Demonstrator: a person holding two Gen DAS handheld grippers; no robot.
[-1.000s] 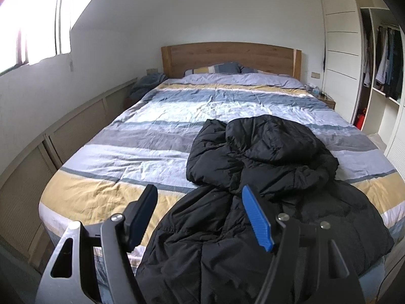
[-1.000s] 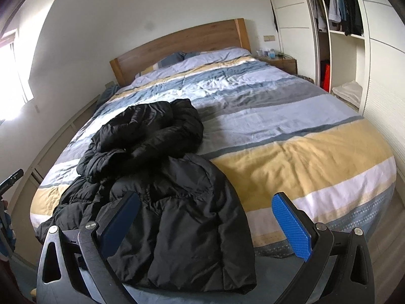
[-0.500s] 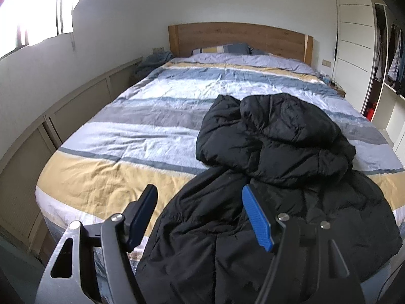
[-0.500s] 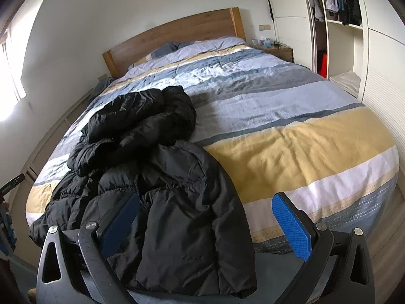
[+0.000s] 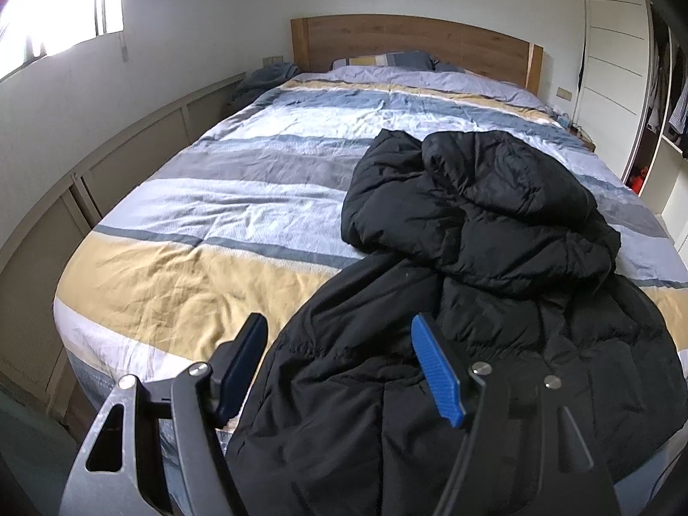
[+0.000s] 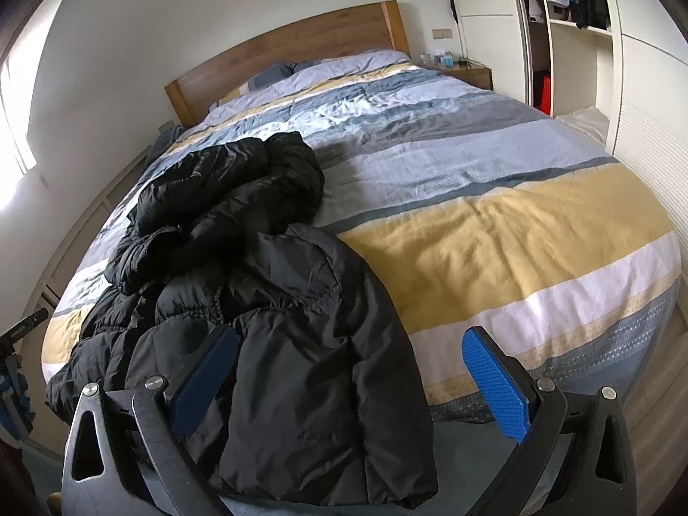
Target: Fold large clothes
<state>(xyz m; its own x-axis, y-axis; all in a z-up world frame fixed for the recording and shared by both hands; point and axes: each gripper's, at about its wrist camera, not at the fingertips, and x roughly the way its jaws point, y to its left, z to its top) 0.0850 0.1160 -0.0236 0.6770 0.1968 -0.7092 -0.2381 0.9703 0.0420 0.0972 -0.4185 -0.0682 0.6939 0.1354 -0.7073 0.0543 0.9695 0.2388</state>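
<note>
Two grippers hang over the foot of the striped bed [image 5: 180, 223], both spread wide and holding nothing. Going from left to right: the left gripper [image 5: 339, 365] points down at the near hem of the black puffer jacket [image 5: 473, 258], whose left edge lies between its open fingers; the jacket is crumpled, its long axis running away from the foot toward the wooden headboard [image 5: 413, 43], the upper part bunched in a heap. The right gripper [image 6: 352, 370] frames the jacket's right lower corner [image 6: 335, 430], which droops over the bed's edge. Both seem about equally near the hem, so a two-handed grab there looks likely.
</note>
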